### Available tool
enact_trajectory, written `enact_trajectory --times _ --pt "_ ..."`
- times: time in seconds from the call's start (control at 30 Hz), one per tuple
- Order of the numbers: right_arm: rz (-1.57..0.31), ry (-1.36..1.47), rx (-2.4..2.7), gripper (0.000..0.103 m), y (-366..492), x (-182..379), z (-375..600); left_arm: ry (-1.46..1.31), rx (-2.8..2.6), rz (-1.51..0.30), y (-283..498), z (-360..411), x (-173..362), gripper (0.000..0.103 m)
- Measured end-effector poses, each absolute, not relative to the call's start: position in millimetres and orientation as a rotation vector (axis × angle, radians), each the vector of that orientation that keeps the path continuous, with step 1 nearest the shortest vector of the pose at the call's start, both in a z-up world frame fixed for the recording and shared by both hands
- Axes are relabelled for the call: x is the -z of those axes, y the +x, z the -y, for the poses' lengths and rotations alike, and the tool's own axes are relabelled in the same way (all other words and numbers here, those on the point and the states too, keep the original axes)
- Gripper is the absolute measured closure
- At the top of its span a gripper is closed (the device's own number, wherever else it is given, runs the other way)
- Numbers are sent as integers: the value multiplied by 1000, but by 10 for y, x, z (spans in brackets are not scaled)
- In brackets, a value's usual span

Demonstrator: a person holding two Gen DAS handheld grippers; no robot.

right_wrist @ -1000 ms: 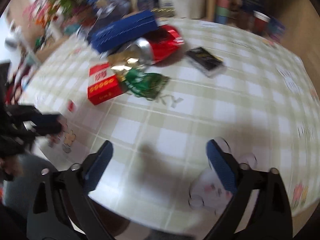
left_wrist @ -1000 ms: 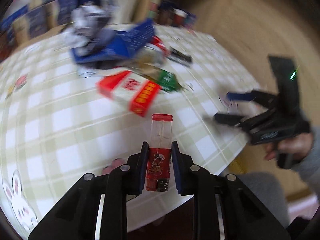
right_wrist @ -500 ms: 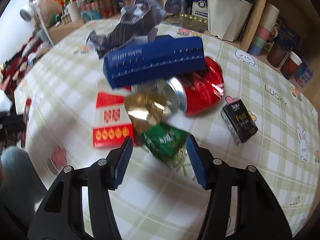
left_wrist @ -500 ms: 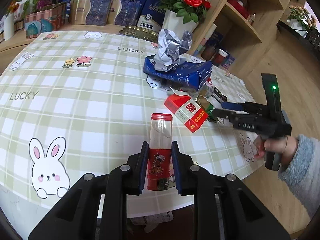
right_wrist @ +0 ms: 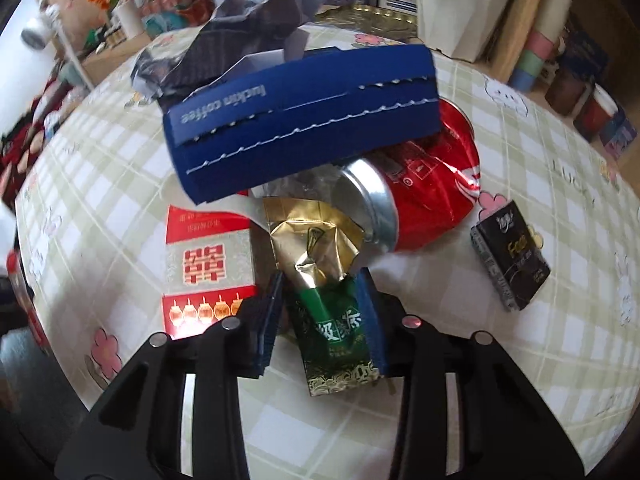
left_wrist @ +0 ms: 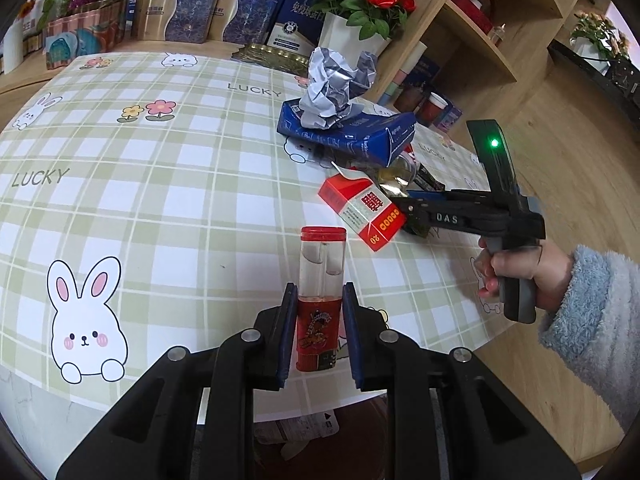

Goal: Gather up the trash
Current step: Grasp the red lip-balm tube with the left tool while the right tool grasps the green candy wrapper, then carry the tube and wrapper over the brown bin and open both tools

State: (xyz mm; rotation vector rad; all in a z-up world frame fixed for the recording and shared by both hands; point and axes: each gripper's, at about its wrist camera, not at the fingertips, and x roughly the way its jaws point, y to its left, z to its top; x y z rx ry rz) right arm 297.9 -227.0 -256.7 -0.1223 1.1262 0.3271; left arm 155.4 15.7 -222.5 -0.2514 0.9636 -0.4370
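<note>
My left gripper (left_wrist: pixel 320 300) is shut on a small clear bottle (left_wrist: pixel 322 264) with a red cap and red label, held upright over the table's near edge. My right gripper (right_wrist: pixel 322 284), (left_wrist: pixel 404 204) reaches into the trash pile, and its jaws are closing on a green and gold tea packet (right_wrist: pixel 332 328) that sits between the pads. Around it lie a red cigarette pack (right_wrist: pixel 210 264), a crushed red can (right_wrist: pixel 432 184) and a blue coffee box (right_wrist: pixel 304 120) with crumpled grey paper (left_wrist: pixel 336 84) on top. A black little box (right_wrist: pixel 510 256) lies to the right.
The checked tablecloth (left_wrist: pixel 140 200) runs wide to the left of the pile. A white flower pot (left_wrist: pixel 352 36) and gift boxes stand at the back, a wooden shelf (left_wrist: pixel 480 40) with cups (right_wrist: pixel 592 108) to the right. A hand in a fluffy blue sleeve (left_wrist: pixel 592 304) holds the right gripper.
The right gripper came in from the table edge over the pile and its jaws narrowed from wide apart to the green packet's sides. The left gripper kept its grip on the bottle and settled.
</note>
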Motion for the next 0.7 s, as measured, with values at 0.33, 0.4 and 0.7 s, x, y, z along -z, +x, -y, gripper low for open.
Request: enact_trajectory --times 0.33,0.4,0.7 --pt "-1017 55 -327 78 2585 2293 2353 -266 445 -963 1448 -175 2158 90" --pt "-1010 53 -315 78 2526 2272 2360 -258 450 -970 1449 -151 2176 90" --pt "-1012 111 -276 79 2326 2302 2490 -259 443 -1000 1597 -133 2357 92"
